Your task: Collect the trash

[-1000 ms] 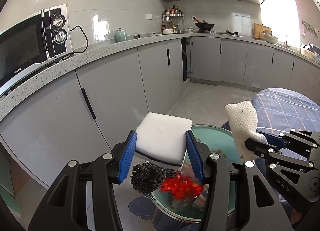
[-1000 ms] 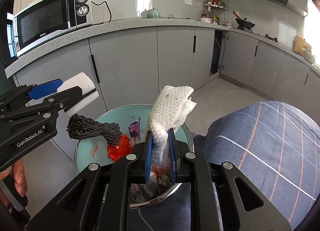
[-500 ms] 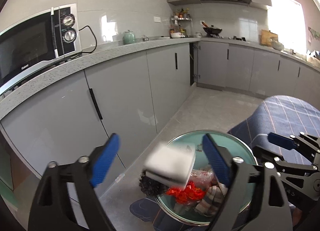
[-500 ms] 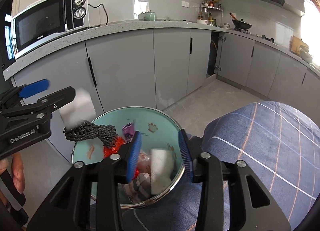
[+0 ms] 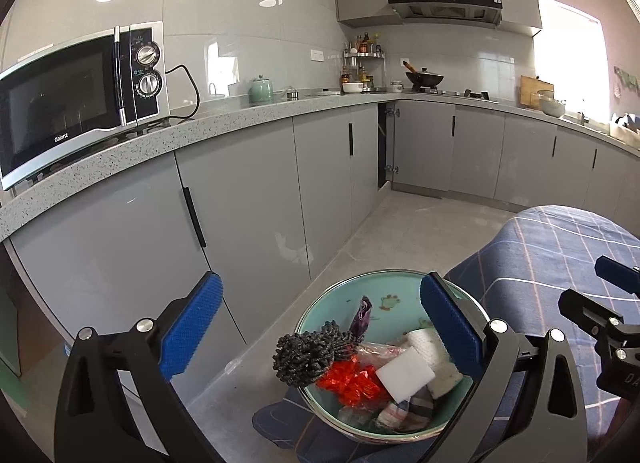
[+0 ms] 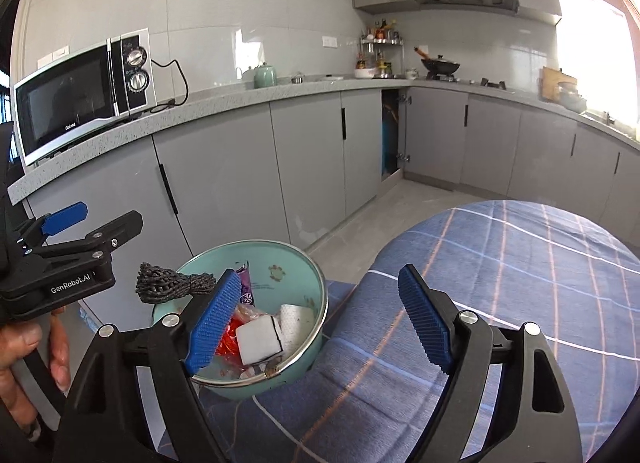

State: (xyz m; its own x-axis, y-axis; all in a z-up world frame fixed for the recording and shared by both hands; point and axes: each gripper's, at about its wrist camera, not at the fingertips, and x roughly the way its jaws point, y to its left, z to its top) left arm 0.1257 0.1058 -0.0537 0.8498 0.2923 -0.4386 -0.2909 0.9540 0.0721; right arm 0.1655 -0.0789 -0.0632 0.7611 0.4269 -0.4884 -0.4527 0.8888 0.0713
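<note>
Nearest the left wrist camera, the left gripper (image 5: 318,323) has its blue ribbed jaws spread wide with nothing between them, poised above the round pale-green enamel bowl with a metal rim (image 5: 320,307). The right gripper (image 6: 320,321) likewise stands with its jaws parted and empty, one pad over the bowl's near edge and the other over the cloth. Both seem held like this because their loads have been let go into the bowl, which serves as the trash container. Inside it the collected trash lies heaped: a white rectangular foam sponge block (image 5: 405,377) on top, a crumpled white paper towel (image 5: 426,345) just beside it, a red shiny crinkled wrapper (image 5: 354,381) touching the sponge's left side, a purple foil sachet (image 5: 362,315) leaning on the far wall, and a dark grey knitted scrubbing cloth (image 5: 310,353) draped over the left rim and partly hanging outside, which may slip off. The bowl rests at the edge of a table covered with a blue plaid tablecloth (image 6: 500,283), close to the drop to the floor; I see no loose trash on the cloth in either view, so the job looks nearly complete. Beyond lies a grey tiled floor (image 5: 420,227), then grey flat-fronted base cabinets (image 5: 248,207) under a speckled stone countertop (image 5: 224,125), bearing a silver and black microwave oven (image 5: 80,99), and at the far corner a black wok (image 5: 425,79).
</note>
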